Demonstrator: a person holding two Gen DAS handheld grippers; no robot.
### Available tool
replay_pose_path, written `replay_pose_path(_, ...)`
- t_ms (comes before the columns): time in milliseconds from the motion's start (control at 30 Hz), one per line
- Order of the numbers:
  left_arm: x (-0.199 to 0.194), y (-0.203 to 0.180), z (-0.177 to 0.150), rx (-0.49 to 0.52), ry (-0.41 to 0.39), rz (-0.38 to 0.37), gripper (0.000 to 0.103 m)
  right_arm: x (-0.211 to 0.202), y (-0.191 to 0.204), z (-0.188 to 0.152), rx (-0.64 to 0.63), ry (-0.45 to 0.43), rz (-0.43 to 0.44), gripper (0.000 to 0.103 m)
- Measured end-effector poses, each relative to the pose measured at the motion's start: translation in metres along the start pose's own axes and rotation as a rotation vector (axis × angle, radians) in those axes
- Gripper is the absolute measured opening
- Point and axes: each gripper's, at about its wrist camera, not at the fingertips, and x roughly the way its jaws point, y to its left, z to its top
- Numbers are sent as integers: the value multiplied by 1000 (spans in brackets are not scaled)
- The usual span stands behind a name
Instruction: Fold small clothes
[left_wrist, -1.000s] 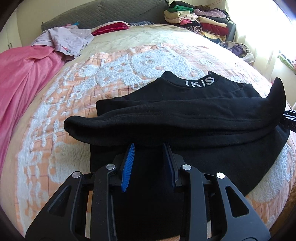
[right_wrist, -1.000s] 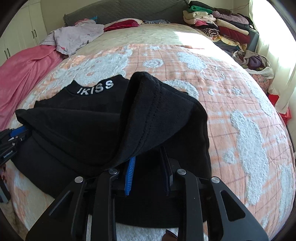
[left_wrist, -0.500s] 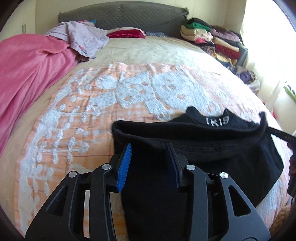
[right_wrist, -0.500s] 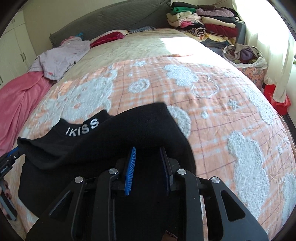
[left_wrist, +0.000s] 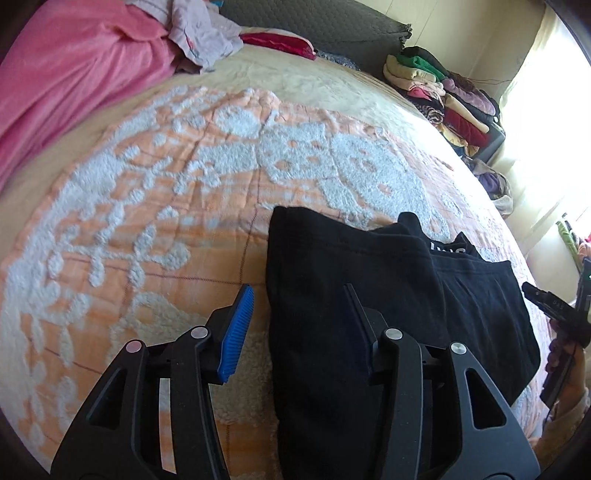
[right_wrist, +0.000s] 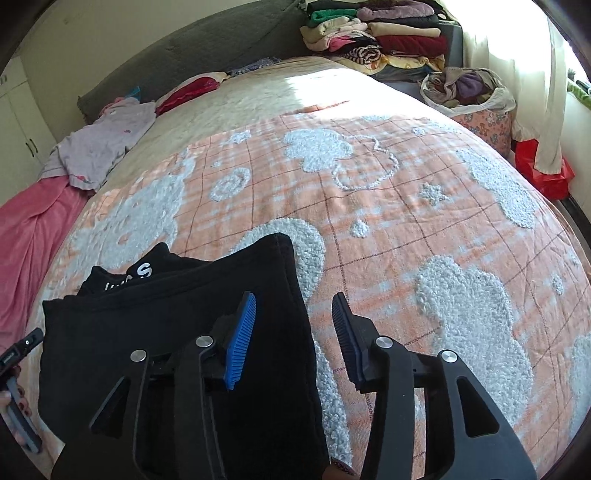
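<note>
Left wrist view, your left gripper (left_wrist: 297, 325): jaws were opening, standing apart — the blue pad (left_wrist: 236, 334) hung over bare blanket, the other finger over the black cloth, neither pressing on it.
Left wrist view, black garment (left_wrist: 354, 291): it lay folded on the bed, its left edge running between your fingers; white lettering (left_wrist: 448, 249) peeked out at the far collar.
Left wrist view, your right gripper (left_wrist: 554, 306): only its dark tip showed at the right edge, beside the garment's right side.
Right wrist view, your right gripper (right_wrist: 293, 328): jaws were opening here too — the garment's right edge (right_wrist: 295, 295) ran up between the fingers, no pad squeezing it.
Right wrist view, garment (right_wrist: 166, 325): it lay flat to the left of centre, the collar lettering (right_wrist: 142, 271) partly covered by the folded-over layer.
Right wrist view, your left gripper (right_wrist: 18, 352): a sliver showed at the left edge, fingernails of your hand below it.
Blanket (right_wrist: 406, 229): orange check with fluffy white shapes, under the garment.
Further left: pink cloth (left_wrist: 66, 74) and a pale lilac piece (right_wrist: 99, 147).
Far end: dark headboard (right_wrist: 192, 48), and stacked folded clothes (right_wrist: 376, 33) at the right corner.
</note>
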Motion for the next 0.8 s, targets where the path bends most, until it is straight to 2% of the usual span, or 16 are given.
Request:
replay_pose_path(100,4,-4,-3,9,14,-11,40,9,-2,-2,23,21,44,44)
replay_pose_path(167,6,-8,-5,27,19,7,28,15,-2,-5,32,36,67,43)
replay_pose_path(200,7,-9,-5,38,16,13,19,17,-1,-6,30,39,76,43)
replay_pose_path(233,7,-9,-5,42,15,16,16,18,-1,-7,29,41,90,33)
replay_pose_path(333,4,-8,-4,47,5,16,4,13,1,-7,38,31,126,15)
replay_pose_path(367,1,-9,-3,50,-4,14,4,10,1,-6,33,22,128,8)
replay_pose_path(567,-33,-26,5,135,-135,48,3,-18,-9,5,65,-72,174,7)
replay_pose_path(667,-30,-26,6,139,-138,65,3,-20,-13,8,74,-99,172,7)
replay_pose_path(800,-8,-12,3,85,-86,86,3,-6,-13,5,61,-77,127,7)
